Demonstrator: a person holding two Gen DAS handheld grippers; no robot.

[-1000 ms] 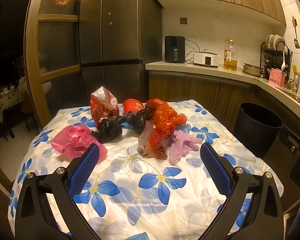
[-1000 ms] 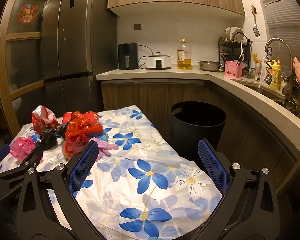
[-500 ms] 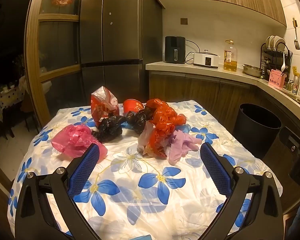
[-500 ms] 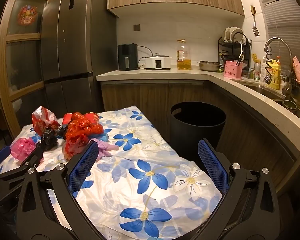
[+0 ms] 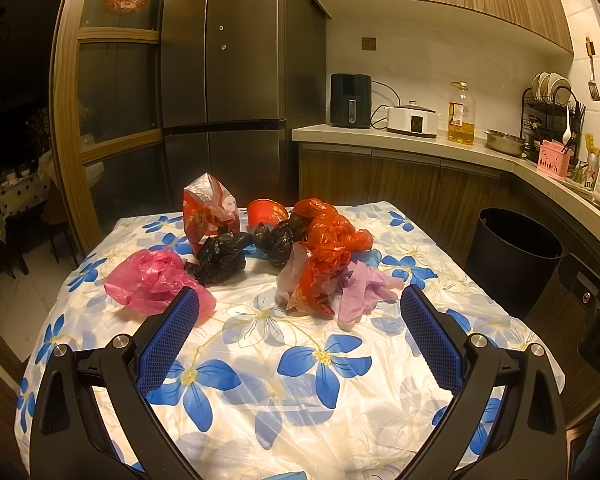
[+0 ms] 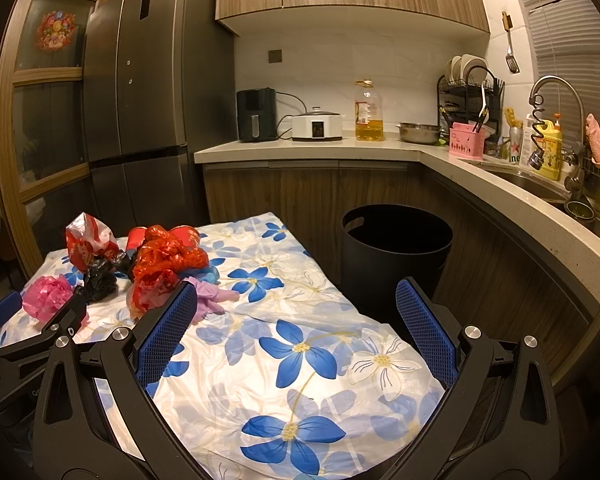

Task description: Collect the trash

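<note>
Trash lies in a loose pile on the flowered tablecloth (image 5: pixel 300 380): a pink plastic bag (image 5: pixel 152 280), black bags (image 5: pixel 224 254), a crumpled red bag (image 5: pixel 328 248), a purple glove (image 5: pixel 364 288), a red-and-white packet (image 5: pixel 208 208) and a red cup (image 5: pixel 266 212). My left gripper (image 5: pixel 296 320) is open and empty, held near the table's front, short of the pile. My right gripper (image 6: pixel 296 312) is open and empty over the table's right part, with the pile (image 6: pixel 164 264) to its left. A black bin (image 6: pixel 396 256) stands on the floor beyond the table's right side.
The bin also shows in the left wrist view (image 5: pixel 512 256). A dark fridge (image 5: pixel 236 80) stands behind the table. A counter (image 6: pixel 340 148) with appliances, an oil bottle (image 6: pixel 368 112) and a sink (image 6: pixel 540 184) runs along the back and right.
</note>
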